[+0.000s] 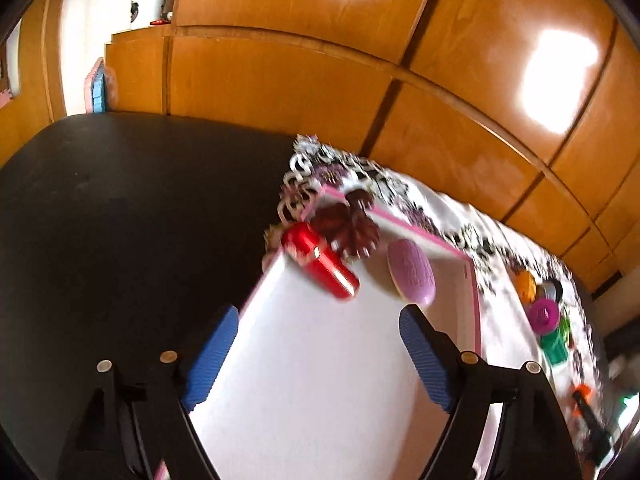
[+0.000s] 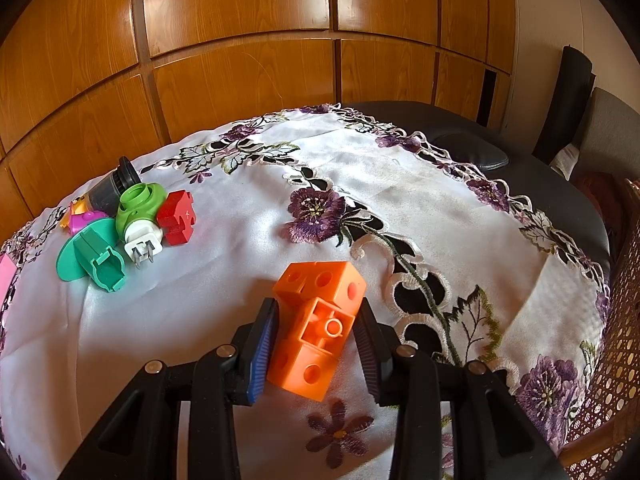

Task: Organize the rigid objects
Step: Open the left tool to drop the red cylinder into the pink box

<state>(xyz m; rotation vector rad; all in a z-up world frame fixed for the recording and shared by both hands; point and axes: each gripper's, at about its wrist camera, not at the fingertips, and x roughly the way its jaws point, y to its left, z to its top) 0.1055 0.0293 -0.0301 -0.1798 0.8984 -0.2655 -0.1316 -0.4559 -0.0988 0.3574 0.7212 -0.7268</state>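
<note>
Tongs first, through your left wrist camera: your left tongs (image 1: 318,358) stand wide apart with nothing between the blue pads (image 1: 210,362), poised over the white tray (image 1: 320,360) with its pink rim. Take that tray as your landmark. At its far corner a red cylinder (image 1: 320,262) lies tilted against the rim, a dark red toothed piece (image 1: 346,230) sits just behind it, and a lilac oval piece (image 1: 412,272) lies inside near the far wall. Off the tray's right side, on the embroidered cloth (image 1: 500,300), you can see a blurred cluster: something orange (image 1: 526,286), a magenta ring (image 1: 543,315) and a green piece (image 1: 555,346). Left of the tray is the dark counter (image 1: 120,220).

Through your right wrist camera, your right tongs (image 2: 316,344) are closed on the orange block (image 2: 318,324), a cube-built piece with round holes, held just above the cloth. The tray shows only as a pink sliver (image 2: 6,280) at the left edge. Near it lies a group of parts: a teal flanged piece (image 2: 90,258), a green and white plug adapter (image 2: 140,216), a red block (image 2: 176,218), a dark cylinder (image 2: 110,186) and a magenta piece (image 2: 82,220).
</note>
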